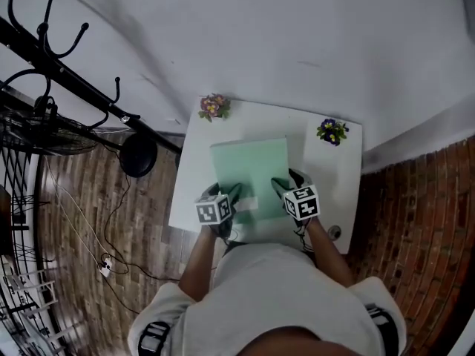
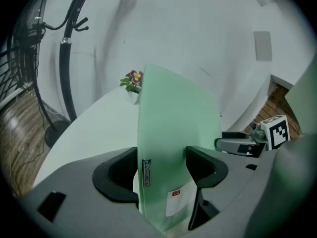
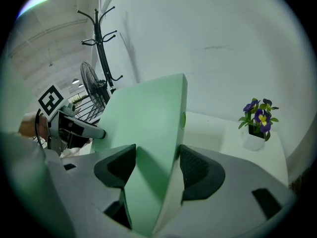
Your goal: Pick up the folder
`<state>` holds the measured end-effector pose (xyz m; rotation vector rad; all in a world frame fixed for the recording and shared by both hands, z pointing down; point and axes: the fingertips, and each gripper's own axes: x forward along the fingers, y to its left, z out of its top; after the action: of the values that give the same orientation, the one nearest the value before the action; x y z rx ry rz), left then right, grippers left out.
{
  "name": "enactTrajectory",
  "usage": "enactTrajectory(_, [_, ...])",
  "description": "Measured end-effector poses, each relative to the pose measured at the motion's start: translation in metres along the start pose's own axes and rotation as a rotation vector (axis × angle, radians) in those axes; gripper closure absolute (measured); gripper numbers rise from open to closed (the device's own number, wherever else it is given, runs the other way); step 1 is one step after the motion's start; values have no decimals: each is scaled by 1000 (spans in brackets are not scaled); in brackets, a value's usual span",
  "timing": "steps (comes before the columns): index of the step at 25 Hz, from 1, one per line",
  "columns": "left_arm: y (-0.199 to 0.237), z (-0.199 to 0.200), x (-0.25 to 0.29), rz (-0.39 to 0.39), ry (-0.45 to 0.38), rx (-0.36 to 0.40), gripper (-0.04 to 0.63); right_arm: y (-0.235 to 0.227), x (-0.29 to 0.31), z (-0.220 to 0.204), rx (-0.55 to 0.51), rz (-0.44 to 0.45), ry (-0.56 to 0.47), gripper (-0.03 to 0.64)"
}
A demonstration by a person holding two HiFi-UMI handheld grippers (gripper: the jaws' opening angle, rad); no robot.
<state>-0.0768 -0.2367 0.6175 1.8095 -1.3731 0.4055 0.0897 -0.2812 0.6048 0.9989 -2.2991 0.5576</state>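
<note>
- The pale green folder (image 1: 250,167) was over the middle of the white table (image 1: 199,170), with its near edge toward the person.
- The left claw (image 1: 231,196) was closed on the folder's near-left part. In the left gripper view, both dark pads of the left claw (image 2: 163,168) pressed against the green sheet (image 2: 176,123) from either side.
- The right claw (image 1: 284,187) gripped the near-right part of the folder in the same way. In the right gripper view, the right claw (image 3: 154,166) had its jaws clamped on the folder (image 3: 148,115).
- The head view did not show whether the folder's far edge touched the table.
- A small pink-flowered plant (image 1: 214,107) stood at the table's far-left corner, and a purple-flowered plant (image 1: 332,131) stood near the far-right corner. Both were apart from the folder.
- A black coat stand (image 1: 82,87) stood on the floor to the left of the table, beside a fan (image 1: 33,128).
</note>
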Motion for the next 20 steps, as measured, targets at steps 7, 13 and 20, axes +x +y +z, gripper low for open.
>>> enactTrajectory(7, [-14, 23, 0, -25, -32, 65, 275, -9, -16, 15, -2, -54, -84, 339])
enactTrajectory(13, [-31, 43, -5, -33, -70, 137, 275, -18, -30, 30, -16, -97, -130, 341])
enactTrajectory(20, [-45, 59, -11, -39, -112, 185, 275, -23, -45, 45, -27, -123, -180, 341])
